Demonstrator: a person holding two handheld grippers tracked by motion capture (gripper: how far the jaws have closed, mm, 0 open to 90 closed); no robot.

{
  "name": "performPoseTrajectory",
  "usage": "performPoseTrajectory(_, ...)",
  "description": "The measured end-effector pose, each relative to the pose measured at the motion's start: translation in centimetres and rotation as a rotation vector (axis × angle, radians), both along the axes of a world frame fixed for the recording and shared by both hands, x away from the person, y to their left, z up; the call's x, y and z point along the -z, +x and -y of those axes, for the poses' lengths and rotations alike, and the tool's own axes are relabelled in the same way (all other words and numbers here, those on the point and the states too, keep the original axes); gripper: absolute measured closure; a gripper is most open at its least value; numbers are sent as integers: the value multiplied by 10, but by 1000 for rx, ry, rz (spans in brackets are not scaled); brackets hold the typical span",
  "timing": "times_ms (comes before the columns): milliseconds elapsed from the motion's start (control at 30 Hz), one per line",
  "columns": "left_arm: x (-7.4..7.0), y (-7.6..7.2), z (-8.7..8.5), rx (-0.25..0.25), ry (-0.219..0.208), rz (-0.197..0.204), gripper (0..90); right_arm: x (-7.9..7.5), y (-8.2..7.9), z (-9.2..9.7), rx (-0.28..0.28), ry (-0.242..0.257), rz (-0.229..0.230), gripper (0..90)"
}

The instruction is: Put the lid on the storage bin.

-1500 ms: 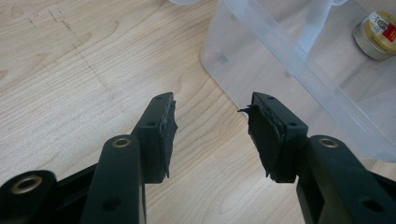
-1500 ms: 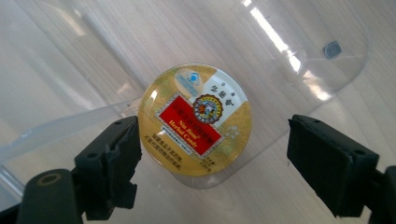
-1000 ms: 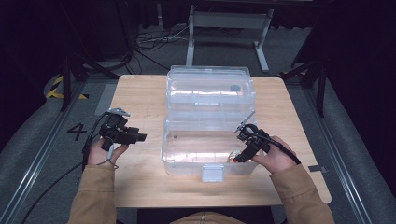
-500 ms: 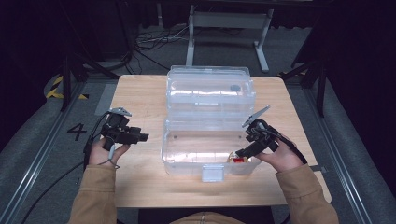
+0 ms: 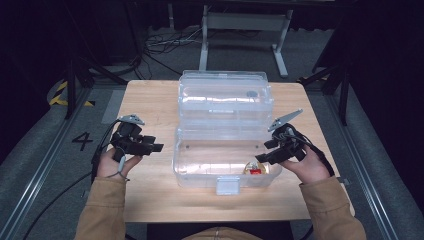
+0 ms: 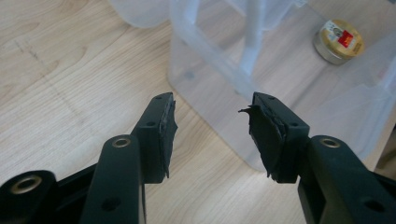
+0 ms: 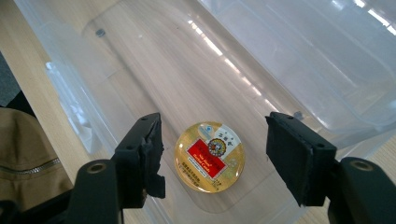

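Observation:
A clear plastic box (image 5: pixel 200 172) stands open on the wooden table (image 5: pixel 150 100), its lid (image 5: pixel 225 95) folded back. A small round tin (image 5: pixel 255 169) with a gold top and red label (image 7: pixel 209 157) lies flat on the box floor near the front right corner. My right gripper (image 5: pixel 263 151) hovers just above it, open. Its jaws have just been closing a little with nothing between the pads; the tin (image 6: pixel 338 41) lies below them. My left gripper (image 5: pixel 156 143) is open over bare table left of the box, pointing at its left wall (image 6: pixel 212 100).
The box's white latch (image 5: pixel 227 186) hangs at its front wall, near the table's front edge. Bare table lies left of the box. Dark floor, cables and a metal stand (image 5: pixel 240 30) are beyond the table.
My right gripper has lifted up out of the box's front right part, and the tin now lies uncovered on the box floor. The left gripper has stayed put.

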State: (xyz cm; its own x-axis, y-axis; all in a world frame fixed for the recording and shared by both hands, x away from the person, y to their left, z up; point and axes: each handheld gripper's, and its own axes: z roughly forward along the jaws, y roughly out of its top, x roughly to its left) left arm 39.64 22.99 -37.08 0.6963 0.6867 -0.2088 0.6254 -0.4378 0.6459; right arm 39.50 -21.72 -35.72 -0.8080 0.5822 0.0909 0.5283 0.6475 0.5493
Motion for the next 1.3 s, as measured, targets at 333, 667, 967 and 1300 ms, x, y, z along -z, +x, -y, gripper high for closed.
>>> performPoseTrajectory(333,-13,-13,36,139,0,25,509,-4,-2,4,6,7,16,367)
performPoseTrajectory(667,-10,-19,67,255,26,5,508,-5,-3,7,6,10,19,364)
performPoseTrajectory(967,-1,-22,91,330,59,-27,508,-5,-3,7,5,12,17,362)
performPoseTrajectory(1300,6,-30,113,430,114,-47,509,-5,-3,8,4,17,16,361)
